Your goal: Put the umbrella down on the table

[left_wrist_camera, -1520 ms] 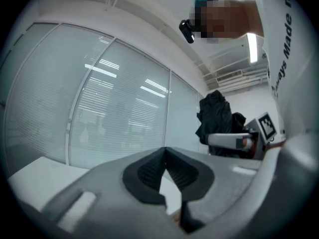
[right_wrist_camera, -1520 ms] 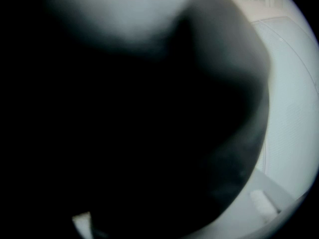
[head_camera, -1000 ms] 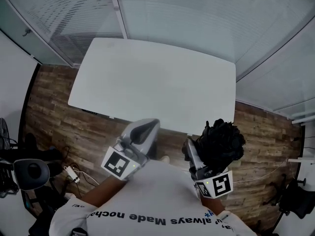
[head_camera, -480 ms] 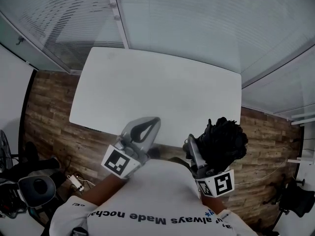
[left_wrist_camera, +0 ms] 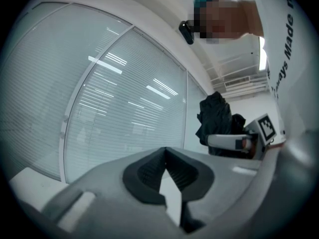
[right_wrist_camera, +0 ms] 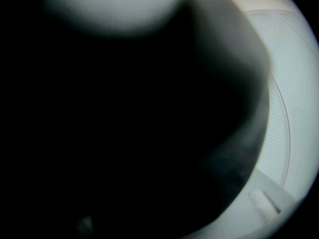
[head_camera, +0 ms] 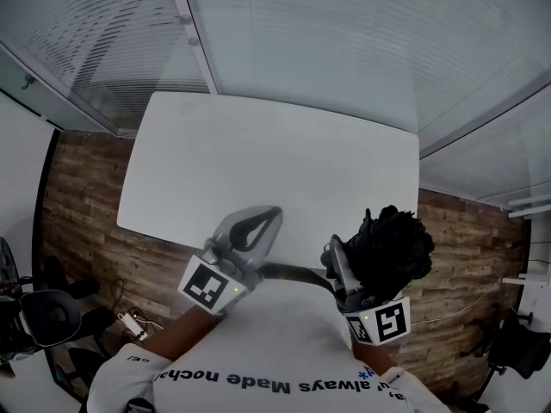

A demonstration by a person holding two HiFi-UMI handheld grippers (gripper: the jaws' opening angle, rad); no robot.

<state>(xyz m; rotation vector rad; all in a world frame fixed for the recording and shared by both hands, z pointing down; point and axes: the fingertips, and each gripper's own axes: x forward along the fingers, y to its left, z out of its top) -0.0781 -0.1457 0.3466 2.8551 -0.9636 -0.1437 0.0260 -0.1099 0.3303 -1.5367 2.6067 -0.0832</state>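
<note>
In the head view the black folded umbrella [head_camera: 393,246] is a bunched dark bundle, held level above the white table's [head_camera: 258,157] near right corner. My right gripper [head_camera: 353,252] is shut on it; one grey finger [head_camera: 337,269] shows and the other is hidden under the fabric. The umbrella [right_wrist_camera: 149,133] blacks out most of the right gripper view. My left gripper [head_camera: 274,211] is shut and holds nothing, its tips over the table's near edge. In the left gripper view its jaws [left_wrist_camera: 165,149] meet at the tip, and the umbrella [left_wrist_camera: 217,118] shows at the right.
Glass walls with blinds [head_camera: 344,50] enclose the table's far and right sides. Wood flooring [head_camera: 86,188] lies to the left and right. An office chair [head_camera: 43,317] and a cable with a power strip [head_camera: 129,321] sit at the lower left.
Both grippers have moved forward together toward the table, from over the floor to over its near edge. The umbrella stays in the right gripper and the left jaws stay closed.
</note>
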